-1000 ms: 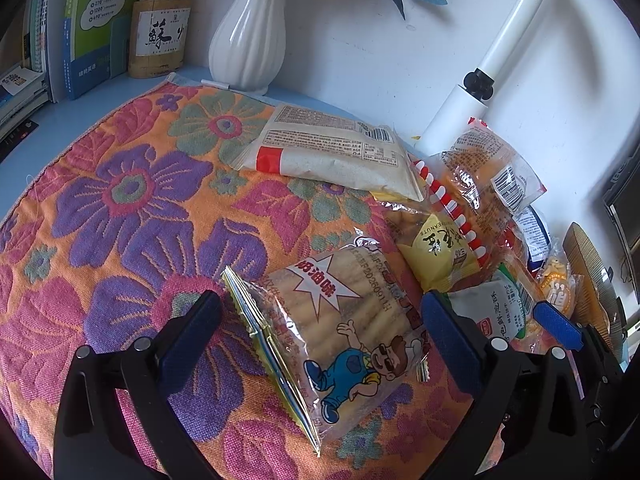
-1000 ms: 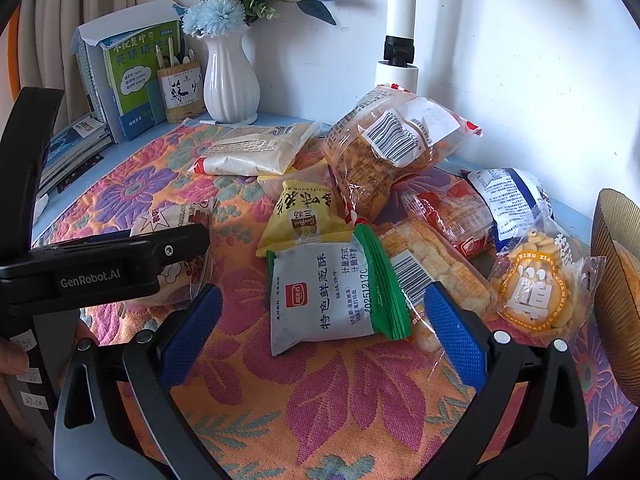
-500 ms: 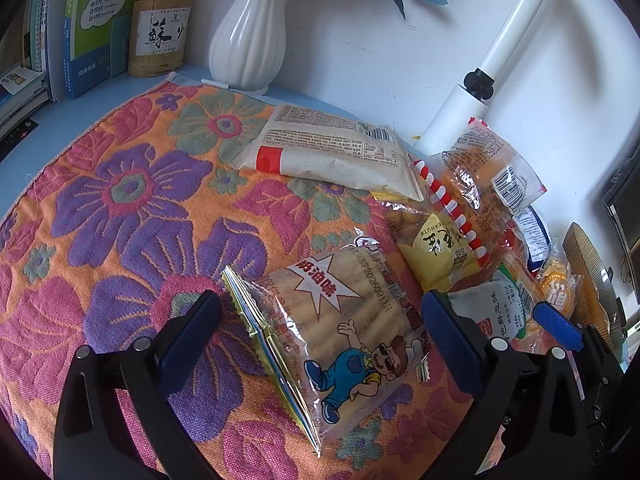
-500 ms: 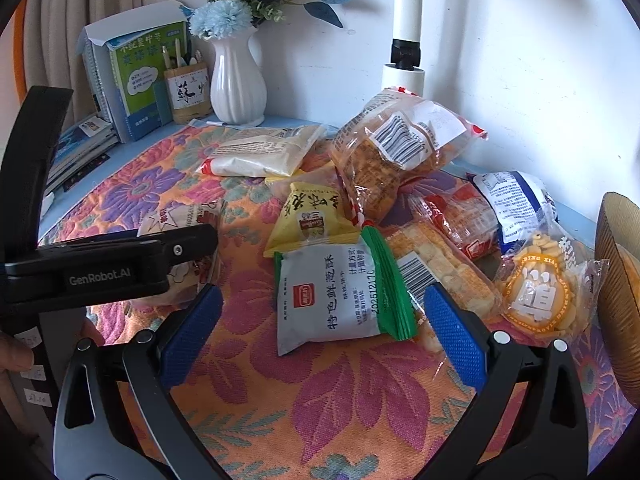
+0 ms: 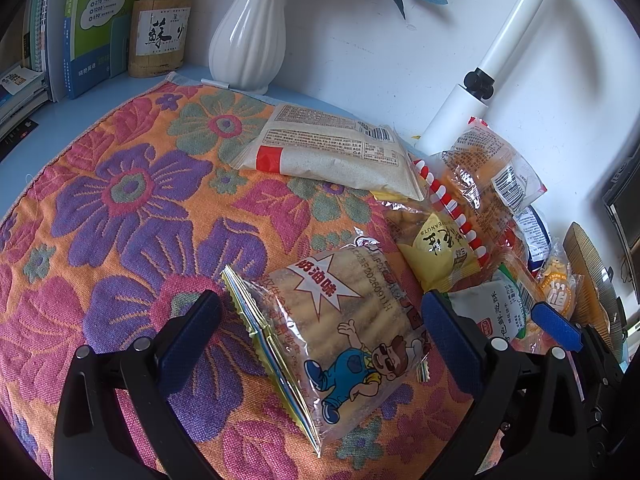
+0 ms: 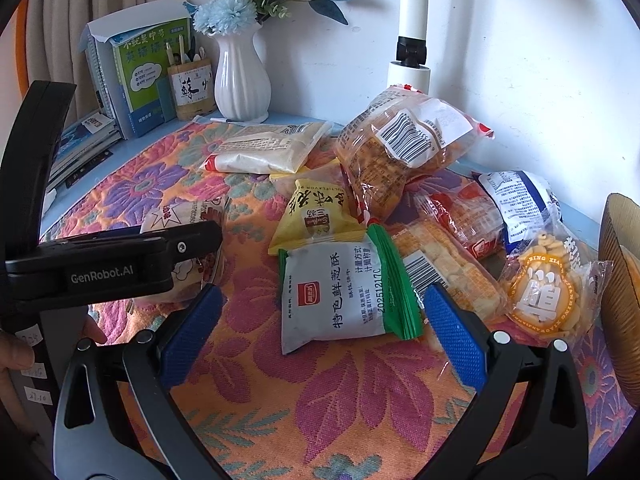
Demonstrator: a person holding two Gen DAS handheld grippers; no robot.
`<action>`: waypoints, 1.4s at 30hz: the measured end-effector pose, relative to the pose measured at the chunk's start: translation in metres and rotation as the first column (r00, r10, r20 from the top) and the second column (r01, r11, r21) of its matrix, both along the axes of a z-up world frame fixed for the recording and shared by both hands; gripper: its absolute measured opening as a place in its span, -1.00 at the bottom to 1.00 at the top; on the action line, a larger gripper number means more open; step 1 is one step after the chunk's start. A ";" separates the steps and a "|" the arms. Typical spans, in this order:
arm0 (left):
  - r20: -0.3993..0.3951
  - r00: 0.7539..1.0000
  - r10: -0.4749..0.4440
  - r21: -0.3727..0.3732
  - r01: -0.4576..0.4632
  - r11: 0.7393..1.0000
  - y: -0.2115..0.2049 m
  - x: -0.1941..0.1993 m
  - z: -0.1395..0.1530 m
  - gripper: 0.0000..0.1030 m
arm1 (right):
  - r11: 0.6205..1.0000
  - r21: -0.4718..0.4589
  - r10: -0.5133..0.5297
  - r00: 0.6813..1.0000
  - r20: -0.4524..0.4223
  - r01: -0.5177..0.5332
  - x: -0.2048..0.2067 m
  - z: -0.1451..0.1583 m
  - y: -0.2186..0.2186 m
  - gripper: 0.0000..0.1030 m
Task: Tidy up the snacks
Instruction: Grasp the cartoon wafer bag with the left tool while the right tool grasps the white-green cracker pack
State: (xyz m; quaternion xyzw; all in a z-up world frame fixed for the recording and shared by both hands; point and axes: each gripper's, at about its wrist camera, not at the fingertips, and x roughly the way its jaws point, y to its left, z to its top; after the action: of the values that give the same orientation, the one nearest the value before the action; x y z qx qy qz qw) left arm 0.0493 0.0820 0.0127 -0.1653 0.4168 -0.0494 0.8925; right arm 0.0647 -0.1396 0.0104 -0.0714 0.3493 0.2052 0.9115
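Several snack packets lie on a floral cloth [image 5: 120, 208]. My left gripper [image 5: 320, 320] is open, its jaws either side of a clear biscuit packet with a cartoon boy [image 5: 340, 320]; it does not grip it. My right gripper [image 6: 320, 312] is open over a white and green pastry packet [image 6: 340, 292]. Behind that lie a yellow peanut packet [image 6: 316, 216], a big clear bag of fried snacks [image 6: 400, 148], a flat white bag [image 6: 268, 148], a cracker packet [image 6: 448, 272], a red packet [image 6: 468, 216], a blue and white bag [image 6: 520, 204] and a ring-snack packet [image 6: 548, 288].
A white vase [image 6: 240, 80], a pen holder [image 6: 192, 88] and books [image 6: 136, 76] stand at the back left. A white lamp post [image 6: 412, 32] rises by the wall. A woven basket rim [image 6: 620, 280] shows at the right. The left gripper's body [image 6: 100, 264] crosses the right wrist view.
The right gripper has drifted a little nearer and to the left, so the pastry packet sits more squarely between its jaws. The left gripper has barely moved.
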 end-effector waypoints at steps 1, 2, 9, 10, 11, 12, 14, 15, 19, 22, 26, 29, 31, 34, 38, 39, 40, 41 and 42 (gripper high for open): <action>0.000 1.000 0.000 0.000 0.000 1.000 0.000 0.000 0.000 0.91 | 1.000 -0.002 0.001 1.000 -0.002 -0.001 0.000 0.000 0.000 0.94; 0.000 1.000 0.000 0.000 0.000 1.000 0.000 0.000 0.000 0.91 | 1.000 -0.002 0.002 1.000 -0.004 -0.002 0.000 0.000 0.001 0.94; 0.000 1.000 0.000 0.000 0.000 1.000 0.000 0.000 0.000 0.91 | 1.000 -0.010 0.005 1.000 -0.018 -0.005 0.002 -0.003 0.002 0.94; 0.000 1.000 0.000 0.000 0.000 1.000 0.000 0.000 0.000 0.91 | 1.000 -0.017 0.005 1.000 -0.021 -0.006 0.003 -0.003 0.003 0.94; 0.000 1.000 0.000 0.000 0.000 1.000 0.000 0.000 0.000 0.91 | 0.999 -0.031 0.006 1.000 -0.021 -0.006 0.003 -0.004 0.005 0.94; 0.000 1.000 0.000 0.000 0.000 1.000 0.000 0.000 0.000 0.91 | 0.999 -0.035 0.006 1.000 -0.022 -0.007 0.003 -0.005 0.006 0.94; 0.000 1.000 0.000 0.001 0.000 1.000 0.000 0.000 0.000 0.91 | 0.999 -0.030 0.016 0.999 -0.039 -0.017 0.005 -0.007 0.006 0.94; 0.000 1.000 0.000 0.000 0.000 1.000 0.000 0.000 0.000 0.91 | 0.999 -0.023 0.021 0.998 -0.067 -0.022 0.009 -0.010 0.006 0.94; 0.000 1.000 0.000 0.001 0.000 1.000 0.000 0.000 0.000 0.91 | 1.000 0.025 0.018 0.993 -0.116 -0.015 0.016 -0.013 -0.001 0.94; 0.000 1.000 0.000 -0.001 0.000 1.000 0.000 0.000 0.000 0.91 | 0.999 0.052 0.012 0.991 -0.136 -0.005 0.018 -0.014 -0.006 0.94; 0.000 1.000 0.000 0.001 0.000 1.000 0.000 0.000 0.000 0.91 | 0.999 0.026 -0.015 0.987 -0.158 0.019 0.023 -0.017 -0.003 0.62; 0.000 1.000 0.000 0.003 0.000 1.000 0.000 0.000 0.000 0.91 | 0.998 0.058 -0.021 0.991 -0.132 0.029 0.020 -0.013 -0.009 0.03; 0.001 1.000 0.001 0.006 -0.001 1.000 -0.001 0.000 0.000 0.91 | 0.993 0.110 -0.018 0.995 -0.102 0.030 0.014 -0.007 -0.017 -0.11; 0.034 0.999 0.000 -0.005 0.000 1.000 0.000 -0.005 0.002 0.43 | 0.983 0.184 -0.014 0.998 -0.057 0.024 0.007 0.000 -0.030 -0.17; 0.071 0.997 -0.002 0.006 0.002 1.000 -0.001 -0.011 0.006 0.12 | 0.977 0.210 -0.021 0.999 -0.024 0.026 0.002 0.006 -0.038 -0.20; 0.083 0.997 -0.004 0.007 0.003 1.000 -0.001 -0.013 0.008 0.12 | 0.976 0.218 -0.025 1.000 -0.008 0.026 0.000 0.009 -0.040 -0.20; 0.091 0.996 -0.003 0.008 0.002 1.000 -0.002 -0.013 0.009 0.11 | 0.973 0.230 -0.025 1.000 0.009 0.022 -0.004 0.011 -0.042 -0.20; 0.106 0.994 -0.001 0.007 0.001 1.000 -0.001 -0.015 0.010 0.11 | 0.971 0.239 -0.027 0.999 0.020 0.022 -0.006 0.013 -0.044 -0.20; 0.116 0.993 0.000 0.004 0.000 1.000 0.000 -0.016 0.011 0.11 | 0.967 0.253 -0.038 0.999 0.033 0.029 -0.007 0.014 -0.046 -0.21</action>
State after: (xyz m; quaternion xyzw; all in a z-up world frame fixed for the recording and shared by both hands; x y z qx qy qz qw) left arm 0.0333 0.0816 0.0239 -0.1602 0.3644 -0.0581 0.9155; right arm 0.0581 -0.1860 0.0241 0.0471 0.3044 0.2311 0.9229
